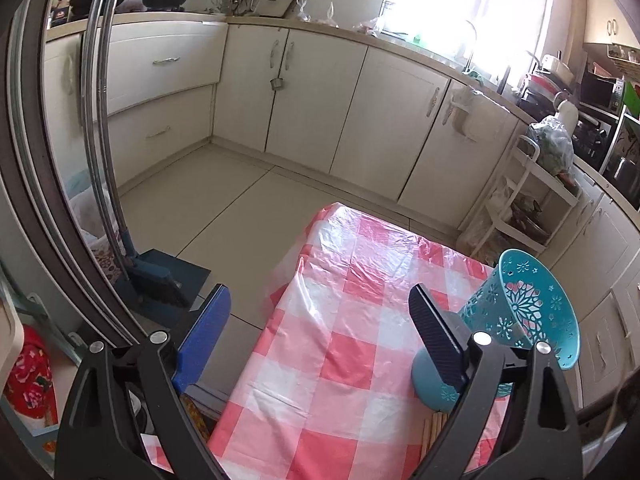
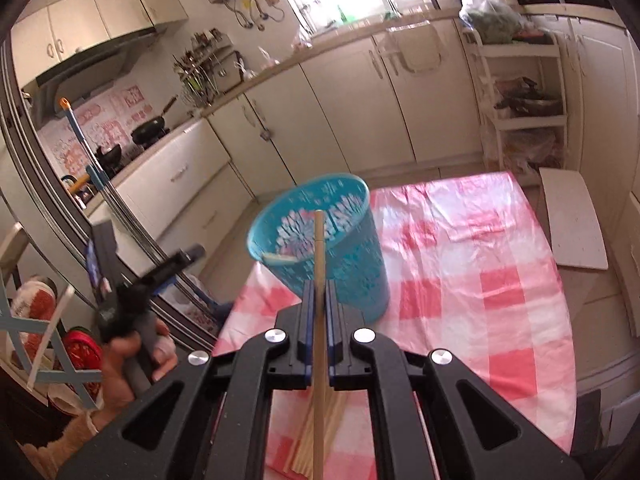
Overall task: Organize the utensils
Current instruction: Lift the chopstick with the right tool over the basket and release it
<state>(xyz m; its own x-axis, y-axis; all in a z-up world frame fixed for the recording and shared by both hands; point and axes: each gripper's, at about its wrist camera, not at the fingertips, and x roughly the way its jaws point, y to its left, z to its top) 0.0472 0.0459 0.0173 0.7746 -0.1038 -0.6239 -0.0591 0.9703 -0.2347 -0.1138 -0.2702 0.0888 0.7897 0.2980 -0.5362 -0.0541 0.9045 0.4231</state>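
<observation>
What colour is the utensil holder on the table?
Teal, with cut-out flower patterns; the holder shows best in the left wrist view.

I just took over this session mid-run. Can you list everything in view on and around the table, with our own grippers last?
Holder basket: one, teal, cut-out pattern, upright on the table.
Chopstick: one, wooden, clamped in the right gripper, tip at the basket mouth.
Loose chopsticks: a pile, wooden, flat on the near table edge.
Tablecloth: one, pink and white check under clear plastic.
Broom and dustpan: one set, blue, on the floor left of the table.
Storage rack: one, white, beside the cabinets.
Left gripper: open, empty, left of the basket.
Right gripper: shut on the chopstick.
</observation>
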